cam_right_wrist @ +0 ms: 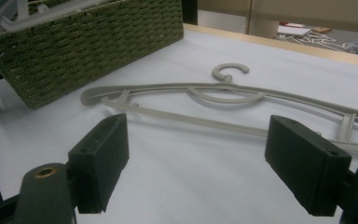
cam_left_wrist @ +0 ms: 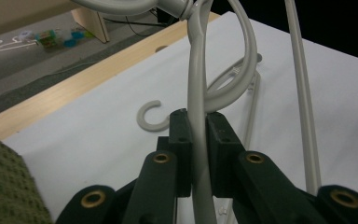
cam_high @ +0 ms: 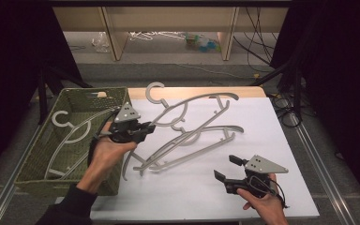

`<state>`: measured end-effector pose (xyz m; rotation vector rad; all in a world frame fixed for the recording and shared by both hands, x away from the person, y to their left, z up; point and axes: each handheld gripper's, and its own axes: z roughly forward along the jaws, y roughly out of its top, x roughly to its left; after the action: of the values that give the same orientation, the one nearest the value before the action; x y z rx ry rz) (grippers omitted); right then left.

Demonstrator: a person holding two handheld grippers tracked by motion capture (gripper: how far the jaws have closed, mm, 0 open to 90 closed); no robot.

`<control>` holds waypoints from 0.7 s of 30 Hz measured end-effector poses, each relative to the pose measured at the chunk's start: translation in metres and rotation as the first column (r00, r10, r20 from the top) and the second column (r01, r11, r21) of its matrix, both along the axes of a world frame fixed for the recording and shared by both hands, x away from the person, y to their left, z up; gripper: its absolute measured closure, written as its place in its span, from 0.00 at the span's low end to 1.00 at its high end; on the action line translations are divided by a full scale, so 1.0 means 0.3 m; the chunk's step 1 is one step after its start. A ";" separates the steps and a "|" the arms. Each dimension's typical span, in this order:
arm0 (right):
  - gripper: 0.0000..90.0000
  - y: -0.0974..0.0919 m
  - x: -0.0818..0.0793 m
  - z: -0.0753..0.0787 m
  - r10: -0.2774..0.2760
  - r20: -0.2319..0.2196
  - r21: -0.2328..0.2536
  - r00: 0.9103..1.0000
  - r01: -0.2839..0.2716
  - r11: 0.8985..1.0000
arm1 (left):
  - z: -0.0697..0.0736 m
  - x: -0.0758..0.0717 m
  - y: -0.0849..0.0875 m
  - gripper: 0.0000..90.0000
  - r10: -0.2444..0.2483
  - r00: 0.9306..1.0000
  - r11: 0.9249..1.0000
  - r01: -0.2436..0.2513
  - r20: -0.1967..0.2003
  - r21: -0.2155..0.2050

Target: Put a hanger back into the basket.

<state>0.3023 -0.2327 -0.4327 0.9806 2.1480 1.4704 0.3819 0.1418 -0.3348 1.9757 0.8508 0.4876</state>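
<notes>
High view showed the left gripper (cam_high: 146,128), at nine o'clock on the white table (cam_high: 262,187), clamped on a pale grey hanger (cam_high: 187,105) beside the green woven basket (cam_high: 30,159), which already held one hanger (cam_high: 72,133); a second loose hanger (cam_high: 201,143) lay at centre, and the right gripper (cam_high: 226,168) waited at five o'clock, jaws wide and empty. Left gripper view showed both jaws squeezed on the hanger's thin smooth arm (cam_left_wrist: 196,154), so lifting it slowly over the rim without snagging the other hanger seemed wise. Right gripper view showed that hanger (cam_right_wrist: 205,100) flat at twelve o'clock between spread jaws.
</notes>
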 end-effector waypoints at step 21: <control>0.24 0.007 0.003 -0.006 0.006 -0.011 0.031 1.000 -0.006 1.000 | 0.121 0.003 0.331 0.91 0.148 0.988 0.989 -0.147 0.053 -0.016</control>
<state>0.3032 -0.2306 -0.4343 0.9957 2.1440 1.5084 0.3829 0.2410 -0.2985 1.8880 0.9679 0.6173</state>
